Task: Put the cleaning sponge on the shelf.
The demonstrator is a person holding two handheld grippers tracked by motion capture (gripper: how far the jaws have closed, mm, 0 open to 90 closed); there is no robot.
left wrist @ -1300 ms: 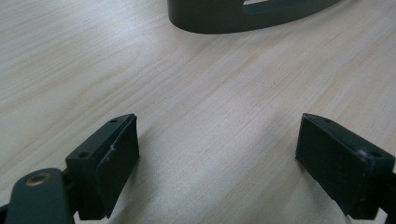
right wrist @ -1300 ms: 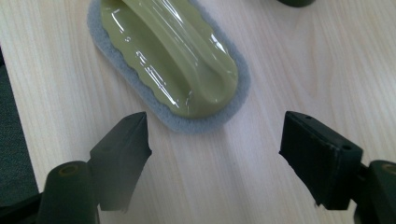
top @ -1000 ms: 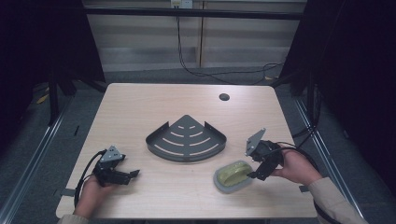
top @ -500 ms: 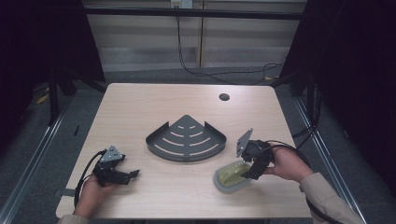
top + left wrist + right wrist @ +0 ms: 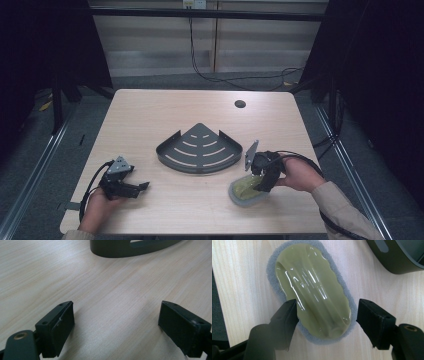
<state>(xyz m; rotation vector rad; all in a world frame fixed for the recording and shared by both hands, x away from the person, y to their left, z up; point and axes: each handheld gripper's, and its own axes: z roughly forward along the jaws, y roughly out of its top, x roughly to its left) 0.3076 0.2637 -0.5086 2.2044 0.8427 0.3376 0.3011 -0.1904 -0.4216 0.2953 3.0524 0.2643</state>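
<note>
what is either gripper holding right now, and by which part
Nothing yet. The right gripper straddles the near end of the olive-green, grey-foam-based scrubbing sponge, jaws just closing, one pad apparently short of it. The left gripper is open over bare table.

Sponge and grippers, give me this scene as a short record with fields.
table: light wood
sponge: olive top on grey foam, flat on the table
rack: dark corner rack, mid-table, beside the sponge
right gripper: jaws straddle the sponge's near end, have just been closing, one at its edge, the other apart
left gripper: open over bare table, holding nothing
</note>
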